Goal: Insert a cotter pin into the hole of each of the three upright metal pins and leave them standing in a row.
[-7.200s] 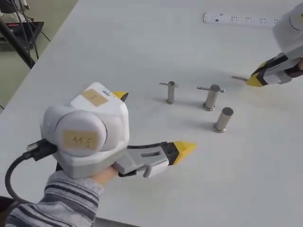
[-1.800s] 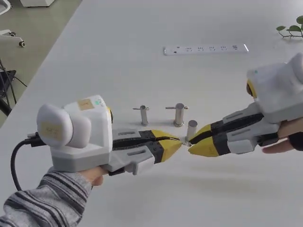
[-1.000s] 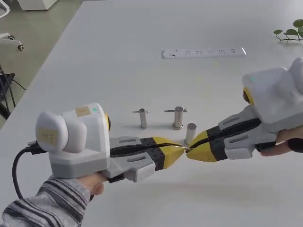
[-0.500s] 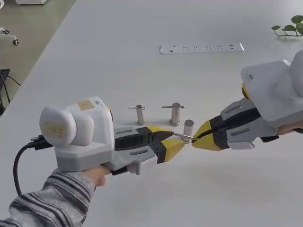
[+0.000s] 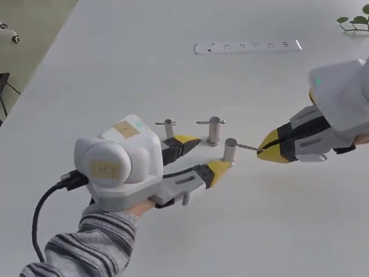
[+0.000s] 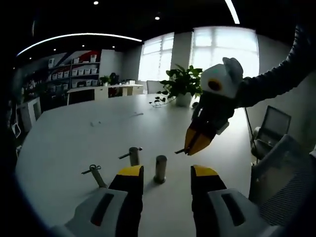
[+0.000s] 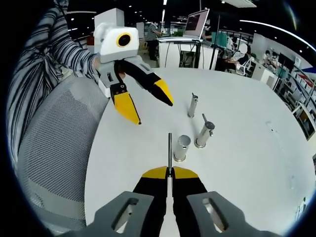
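The right gripper [image 5: 268, 151], jaws clenched on a cotter pin [image 5: 249, 148], holds it beside the bare metal pin [image 5: 229, 151]; the left gripper [image 5: 204, 153] nearby, jaws released.

There are three metal pins [image 5: 169, 128] [image 5: 214, 130] [image 5: 229, 150], three cotter pins [image 5: 164, 123] [image 5: 204, 122] [image 5: 249, 148], two grippers [image 5: 211, 153] [image 5: 266, 151], one power strip [image 5: 248, 46] and one plant [image 5: 353, 21].
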`<state>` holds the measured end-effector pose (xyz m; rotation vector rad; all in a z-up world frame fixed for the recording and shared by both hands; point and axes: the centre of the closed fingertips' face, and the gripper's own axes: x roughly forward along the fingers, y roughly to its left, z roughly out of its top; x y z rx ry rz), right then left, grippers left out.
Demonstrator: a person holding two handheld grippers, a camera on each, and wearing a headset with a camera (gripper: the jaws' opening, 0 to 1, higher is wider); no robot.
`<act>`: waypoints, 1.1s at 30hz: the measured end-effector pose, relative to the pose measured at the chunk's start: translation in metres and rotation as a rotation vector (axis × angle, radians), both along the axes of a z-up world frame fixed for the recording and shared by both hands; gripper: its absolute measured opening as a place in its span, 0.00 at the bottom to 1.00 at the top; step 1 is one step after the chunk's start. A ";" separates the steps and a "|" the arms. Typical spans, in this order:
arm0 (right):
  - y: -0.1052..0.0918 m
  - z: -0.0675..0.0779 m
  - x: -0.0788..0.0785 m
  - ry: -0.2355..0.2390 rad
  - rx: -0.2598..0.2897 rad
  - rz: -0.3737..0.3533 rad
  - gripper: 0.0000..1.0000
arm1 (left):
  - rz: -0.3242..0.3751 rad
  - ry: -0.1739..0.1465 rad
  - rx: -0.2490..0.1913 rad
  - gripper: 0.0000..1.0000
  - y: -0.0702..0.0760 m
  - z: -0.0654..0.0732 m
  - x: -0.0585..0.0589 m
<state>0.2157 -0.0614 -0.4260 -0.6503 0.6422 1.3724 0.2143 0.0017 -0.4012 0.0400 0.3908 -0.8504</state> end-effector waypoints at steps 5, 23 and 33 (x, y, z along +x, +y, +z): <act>-0.008 -0.010 0.008 -0.010 -0.044 0.004 0.00 | 0.030 0.011 0.047 0.34 -0.004 -0.014 0.008; -0.009 -0.025 0.023 -0.040 -0.090 0.051 0.00 | 0.071 0.064 0.084 0.27 -0.024 -0.049 0.032; -0.007 -0.026 0.024 -0.052 -0.104 0.077 0.00 | 0.061 0.088 0.132 0.21 -0.033 -0.067 0.037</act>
